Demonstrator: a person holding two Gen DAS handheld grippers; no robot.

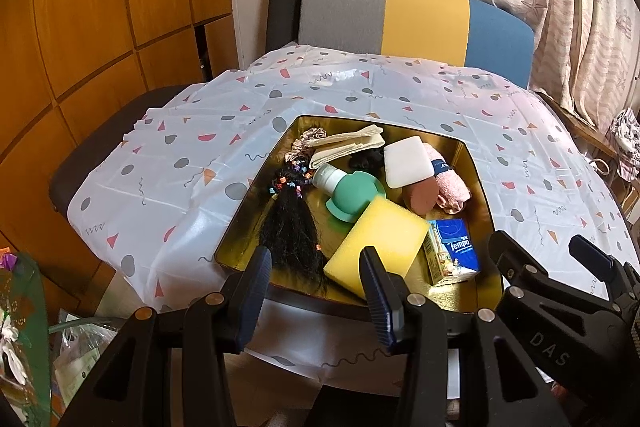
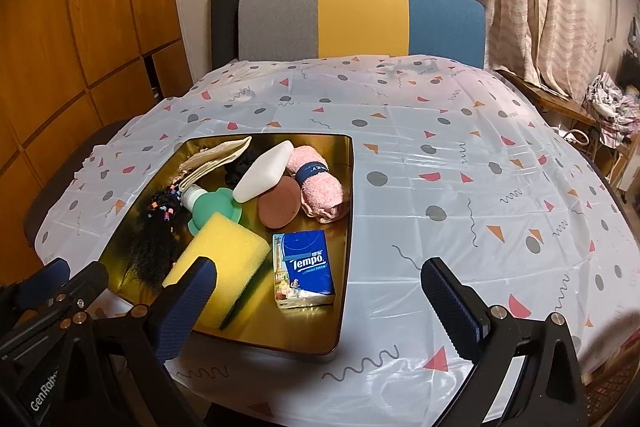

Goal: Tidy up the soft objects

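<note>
Patterned surface point(image 2: 460, 163) is seen carrying a gold tray point(image 2: 347, 227) of soft items; left claw point(image 1: 316, 291) and right claw point(image 2: 320, 307) are held apart, empty, at near edge.

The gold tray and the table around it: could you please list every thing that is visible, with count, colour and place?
tray: 1, gold, on tablecloth
sponge: 1, yellow, tray front
tissue pack: 1, blue, tray front right
towel: 1, pink, rolled, tray right
white block: 1, leaning on brown pad
brown pad: 1, tray middle
green bottle: 1, tray middle
hairpiece: 1, black, tray left
cloth: 1, beige, tray back
tablecloth: 1, white, patterned
chair: 1, grey-yellow-blue, behind table
left gripper: open, empty
right gripper: open, empty
</note>
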